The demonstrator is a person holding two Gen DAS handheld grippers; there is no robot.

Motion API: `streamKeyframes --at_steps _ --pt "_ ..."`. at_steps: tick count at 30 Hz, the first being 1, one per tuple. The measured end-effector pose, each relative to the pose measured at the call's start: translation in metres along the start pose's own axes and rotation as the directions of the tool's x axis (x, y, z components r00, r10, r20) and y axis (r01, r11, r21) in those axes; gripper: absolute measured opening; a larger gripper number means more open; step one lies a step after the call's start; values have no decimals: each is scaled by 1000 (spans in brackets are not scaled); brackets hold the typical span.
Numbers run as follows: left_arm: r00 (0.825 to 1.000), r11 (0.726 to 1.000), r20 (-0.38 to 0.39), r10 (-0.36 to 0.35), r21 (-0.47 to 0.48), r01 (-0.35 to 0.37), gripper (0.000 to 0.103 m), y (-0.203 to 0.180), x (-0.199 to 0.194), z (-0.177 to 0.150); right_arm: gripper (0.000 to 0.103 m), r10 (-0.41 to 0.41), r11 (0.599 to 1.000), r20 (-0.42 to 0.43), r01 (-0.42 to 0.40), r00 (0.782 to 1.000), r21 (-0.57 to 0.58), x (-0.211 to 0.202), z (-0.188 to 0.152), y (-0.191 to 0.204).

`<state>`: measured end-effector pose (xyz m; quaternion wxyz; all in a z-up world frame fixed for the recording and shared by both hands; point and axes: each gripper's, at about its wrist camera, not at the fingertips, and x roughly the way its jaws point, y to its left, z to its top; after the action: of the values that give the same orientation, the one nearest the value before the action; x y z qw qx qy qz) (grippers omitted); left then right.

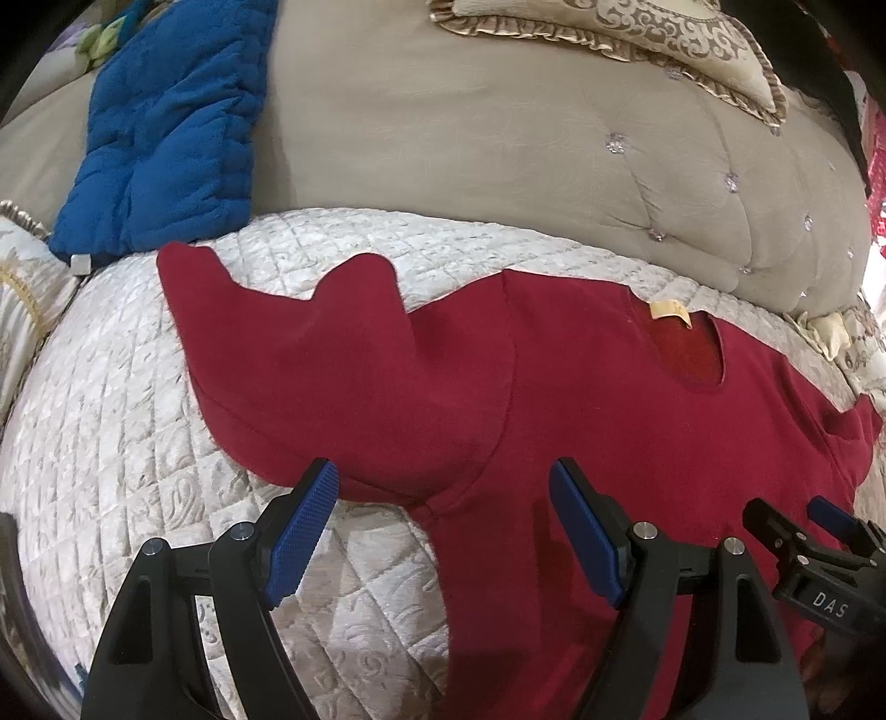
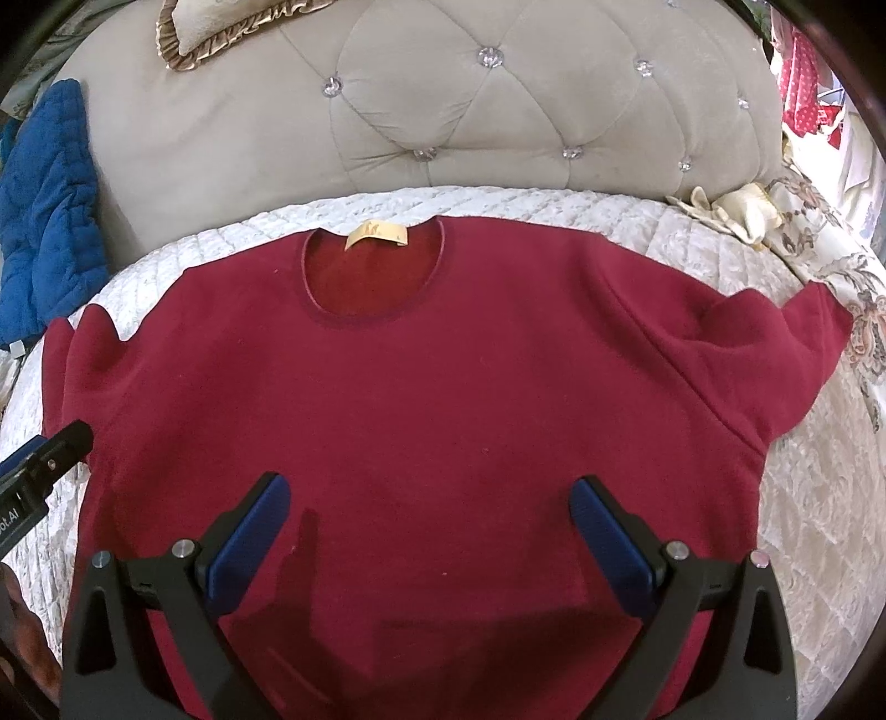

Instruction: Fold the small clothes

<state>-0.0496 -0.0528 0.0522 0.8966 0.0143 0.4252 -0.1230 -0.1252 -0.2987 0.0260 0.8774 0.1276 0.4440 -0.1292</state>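
A dark red sweatshirt (image 2: pixel 421 399) lies flat, front up, on a white quilted bedspread (image 2: pixel 720 243), its round neck with a tan label (image 2: pixel 376 234) toward the headboard. Both sleeves are spread out to the sides. My right gripper (image 2: pixel 429 493) hovers open over the lower middle of the body, nothing between its blue pads. My left gripper (image 1: pixel 443 476) is open above the left armpit, where the left sleeve (image 1: pixel 310 354) meets the body of the sweatshirt (image 1: pixel 637 443). The right gripper (image 1: pixel 797 515) shows at the lower right of the left wrist view.
A beige tufted headboard (image 2: pixel 443 99) rises behind the bed. A blue quilted blanket (image 1: pixel 166 122) leans at the left, a frilled cushion (image 1: pixel 637 27) sits on top. Floral bedding (image 2: pixel 853 310) and a cream ruffle (image 2: pixel 736 207) lie at the right.
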Motion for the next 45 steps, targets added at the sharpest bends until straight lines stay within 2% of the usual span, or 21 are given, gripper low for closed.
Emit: streamKeyframes --at_steps 8,13,17,19,23,28,30,32,34,35,36,37,40,45 --pt "1000 999 -2 10 -53 -11 60 18 -9 6 103 4 1000 -7 -4 1000 -1 0 1 0" --pt "998 989 0 65 -131 -64 60 54 -17 25 103 11 1000 -13 -11 1000 -12 -1 2 1" --pt "992 959 -17 126 -254 -126 60 100 -10 43 103 32 999 -9 -33 999 -7 -2 2 2" --pt "987 932 -35 158 -324 -161 54 128 0 53 103 46 999 -10 -46 999 -15 -3 1 5" --pt "983 903 -57 176 -387 -185 51 164 23 70 103 50 997 -19 -51 999 -63 -1 0 15" --pt "968 853 -110 224 -459 -249 50 203 62 86 103 50 994 -25 -53 998 -91 1 -1 19" --pt "968 846 -120 219 -471 -250 46 214 75 90 103 54 994 -30 -57 998 -96 3 -1 20" --pt "969 846 -130 209 -473 -246 37 218 88 91 103 57 993 -35 -61 998 -101 5 -1 21" --pt "973 854 -136 189 -466 -231 23 220 102 90 103 58 993 -42 -62 997 -104 7 0 21" --pt "974 858 -120 192 -460 -226 22 218 105 90 103 58 992 -44 -62 997 -106 8 1 21" --pt "978 869 -77 196 -448 -210 8 215 104 90 103 59 992 -44 -63 997 -106 9 1 21" --pt "983 880 -56 175 -438 -182 0 213 104 90 103 61 992 -44 -65 997 -106 9 0 21" --pt "982 897 -41 186 -402 -187 0 207 98 93 103 74 993 -40 -77 996 -91 8 1 18" --pt "990 934 92 103 -350 -65 0 169 36 111 103 78 995 -21 -79 997 -53 1 5 5"
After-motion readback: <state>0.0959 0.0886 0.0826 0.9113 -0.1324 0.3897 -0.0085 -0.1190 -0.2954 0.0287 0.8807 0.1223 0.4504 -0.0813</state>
